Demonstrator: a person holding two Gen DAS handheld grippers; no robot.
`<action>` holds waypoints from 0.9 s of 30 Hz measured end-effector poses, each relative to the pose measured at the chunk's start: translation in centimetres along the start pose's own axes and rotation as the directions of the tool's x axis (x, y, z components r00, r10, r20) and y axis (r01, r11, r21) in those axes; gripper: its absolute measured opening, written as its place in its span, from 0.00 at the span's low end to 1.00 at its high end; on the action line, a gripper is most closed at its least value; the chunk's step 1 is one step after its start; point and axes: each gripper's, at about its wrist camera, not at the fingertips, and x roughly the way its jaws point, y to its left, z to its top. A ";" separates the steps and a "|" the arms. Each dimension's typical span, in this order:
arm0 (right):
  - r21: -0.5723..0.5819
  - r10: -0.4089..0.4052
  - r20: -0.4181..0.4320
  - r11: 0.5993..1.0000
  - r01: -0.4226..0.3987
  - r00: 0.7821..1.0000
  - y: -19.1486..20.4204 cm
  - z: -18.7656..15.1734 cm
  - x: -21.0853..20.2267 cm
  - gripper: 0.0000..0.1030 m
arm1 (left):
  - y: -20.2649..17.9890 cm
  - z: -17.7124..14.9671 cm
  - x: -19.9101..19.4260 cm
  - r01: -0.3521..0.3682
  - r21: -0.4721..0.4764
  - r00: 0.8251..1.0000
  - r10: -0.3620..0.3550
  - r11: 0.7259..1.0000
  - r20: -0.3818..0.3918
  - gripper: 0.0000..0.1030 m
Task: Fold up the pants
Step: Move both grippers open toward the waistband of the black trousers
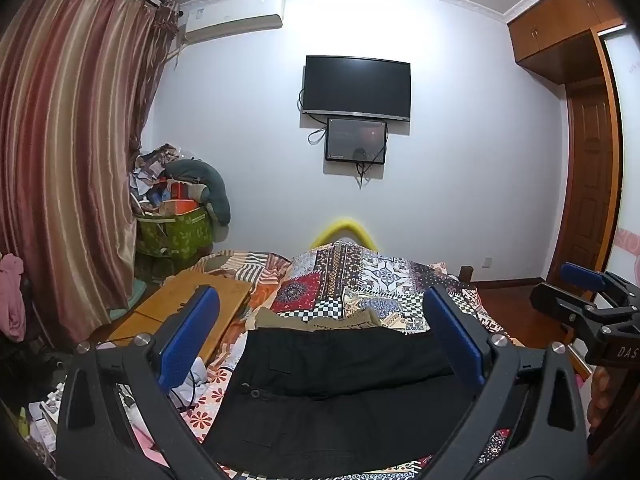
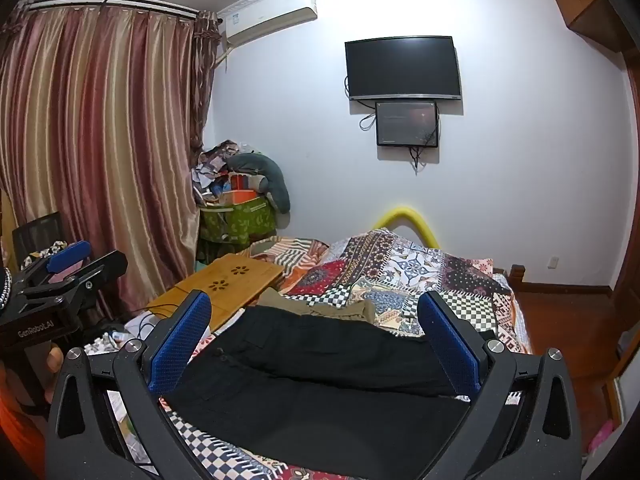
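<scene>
Above the patchwork bed [image 2: 420, 276], left gripper [image 1: 320, 344] and right gripper [image 2: 316, 344] gape wide and empty, so a shallow pinch risks bunching the black pants [image 2: 320, 392].

The right gripper [image 2: 316, 336] hangs above black pants [image 2: 320, 396] with its blue pads [image 2: 180, 344] spread wide and nothing between them. The pants lie on a patchwork bedspread [image 2: 404, 276]. Khaki cloth [image 2: 320, 306] lies just beyond them, a wooden tray [image 2: 228, 284] beside it. The left gripper [image 2: 60, 276] shows at the left edge, a hand [image 2: 52, 364] under it. A TV [image 2: 402, 68] hangs on the wall.
</scene>
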 end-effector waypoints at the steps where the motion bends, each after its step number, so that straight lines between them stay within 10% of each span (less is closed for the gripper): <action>1: 0.000 0.000 -0.002 1.000 0.000 1.000 0.0 0.0 0.0 1.00 | 0.0 0.0 0.1 0.002 0.000 1.000 -0.002 1.000 -0.004 1.00; 17: 0.047 -0.243 -0.127 0.967 0.250 0.962 -8.5 -2.9 2.5 1.00 | 3.3 -3.0 10.8 -0.028 0.012 0.985 0.030 1.000 -0.169 1.00; 27: 0.018 -0.412 -0.283 0.901 0.434 0.866 -17.8 -5.5 4.9 1.00 | 8.6 -5.6 22.1 -0.079 -0.003 0.943 0.074 0.997 -0.324 1.00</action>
